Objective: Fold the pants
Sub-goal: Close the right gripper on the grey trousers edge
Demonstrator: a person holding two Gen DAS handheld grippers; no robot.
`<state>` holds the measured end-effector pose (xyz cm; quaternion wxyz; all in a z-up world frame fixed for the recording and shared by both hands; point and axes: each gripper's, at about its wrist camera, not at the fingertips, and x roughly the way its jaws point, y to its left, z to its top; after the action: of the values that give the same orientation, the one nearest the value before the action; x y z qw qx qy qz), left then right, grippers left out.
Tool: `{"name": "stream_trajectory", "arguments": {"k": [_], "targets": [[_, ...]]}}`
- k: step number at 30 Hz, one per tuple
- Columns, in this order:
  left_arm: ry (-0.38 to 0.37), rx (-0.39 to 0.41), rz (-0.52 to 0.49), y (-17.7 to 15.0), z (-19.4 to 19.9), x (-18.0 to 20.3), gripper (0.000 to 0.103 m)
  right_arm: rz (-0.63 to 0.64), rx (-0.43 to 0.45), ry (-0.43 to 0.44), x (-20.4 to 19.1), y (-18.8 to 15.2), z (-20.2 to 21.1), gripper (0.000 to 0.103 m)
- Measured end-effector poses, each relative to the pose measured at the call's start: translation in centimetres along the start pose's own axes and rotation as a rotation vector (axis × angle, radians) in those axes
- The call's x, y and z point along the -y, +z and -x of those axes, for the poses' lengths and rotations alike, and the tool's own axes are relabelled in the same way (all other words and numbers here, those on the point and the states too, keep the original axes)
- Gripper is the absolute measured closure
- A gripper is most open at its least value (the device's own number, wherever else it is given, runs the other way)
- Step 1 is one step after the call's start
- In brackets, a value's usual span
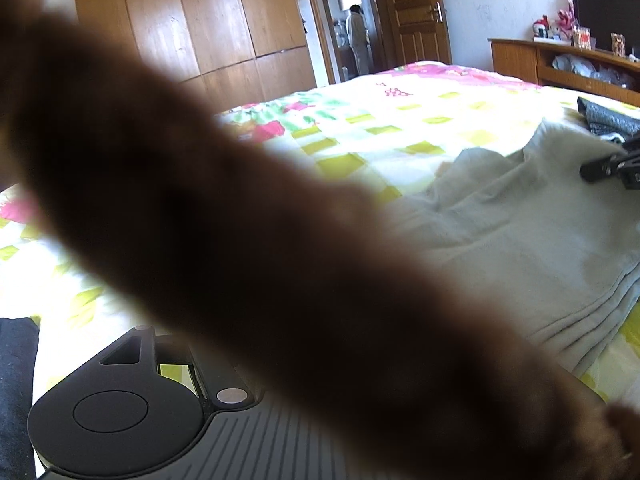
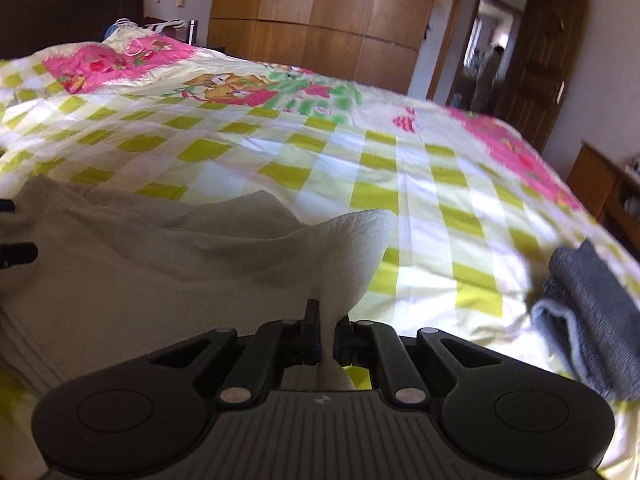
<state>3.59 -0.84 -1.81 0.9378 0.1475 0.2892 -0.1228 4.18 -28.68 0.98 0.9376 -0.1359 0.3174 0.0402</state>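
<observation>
The bed (image 2: 400,168), dressed in a yellow-green checked quilt with pink cartoon patches, is filling the middle of both views. Behind it a wooden wardrobe (image 2: 320,8) is standing across the top of the frame, with an open doorway (image 2: 492,48) to its right where a person (image 1: 358,38) is standing in the next room. A wooden headboard shelf (image 1: 560,60) with small clutter is sitting at the upper right of the left wrist view.

The pale grey-white pants (image 2: 160,264) are lying bunched on the quilt, taking up the lower left and centre of the right wrist view and the right half of the left wrist view (image 1: 520,232). One edge of the fabric is rising into a peak above the right hand-held gripper (image 2: 326,340), whose fingers are pinching closed on that pants fabric at the bottom centre of the frame. This gripper is also showing at the right edge of the left wrist view (image 1: 612,166).

A folded dark grey garment (image 2: 592,320) is lying on the quilt at the right edge, apart from the pants.

A blurred brown shape, too close to identify, is running diagonally across the left wrist view and covering the left hand-held gripper's fingers, so I cannot tell whether it is open or closed; only its black body (image 1: 120,412) is showing at the lower left.
</observation>
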Motion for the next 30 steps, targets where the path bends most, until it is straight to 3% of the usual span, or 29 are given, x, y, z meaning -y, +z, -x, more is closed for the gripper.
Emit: {"name": "stream_trajectory", "arguments": {"k": [4, 8, 13, 17, 21, 24, 29, 30], "targets": [[-0.011, -0.022, -0.001, -0.3, -0.6, 0.1, 0.033, 0.105, 0.073, -0.031, -1.6, -0.3, 0.9, 0.081], [-0.022, -0.026, 0.015, -0.2, -0.8, -0.1, 0.033, 0.090, 0.061, -0.027, -1.2, -0.1, 0.4, 0.081], [-0.016, -0.017, 0.029, 0.1, -0.1, -0.8, 0.033, -0.143, -0.091, 0.043, 2.4, 0.1, -1.7, 0.081], [0.010, -0.073, 0.008, -0.3, -0.1, -1.6, 0.033, -0.343, -0.224, 0.134, 4.9, -1.0, -3.6, 0.078], [0.010, -0.096, 0.094, -1.0, 0.8, -3.8, 0.033, -0.473, -0.229, 0.209, 6.7, -1.9, -3.3, 0.070], [0.028, -0.071, 0.126, -0.9, 1.6, -4.6, 0.033, -0.523, -0.225, 0.232, 7.4, -2.4, -2.8, 0.068], [-0.004, -0.040, 0.105, -0.4, 1.8, -4.0, 0.033, -0.552, -0.239, 0.292, 7.8, -2.8, -2.3, 0.067], [-0.009, -0.044, 0.093, -0.4, 1.5, -3.7, 0.033, -0.552, -0.247, 0.300, 7.8, -2.9, -2.3, 0.071]]}}
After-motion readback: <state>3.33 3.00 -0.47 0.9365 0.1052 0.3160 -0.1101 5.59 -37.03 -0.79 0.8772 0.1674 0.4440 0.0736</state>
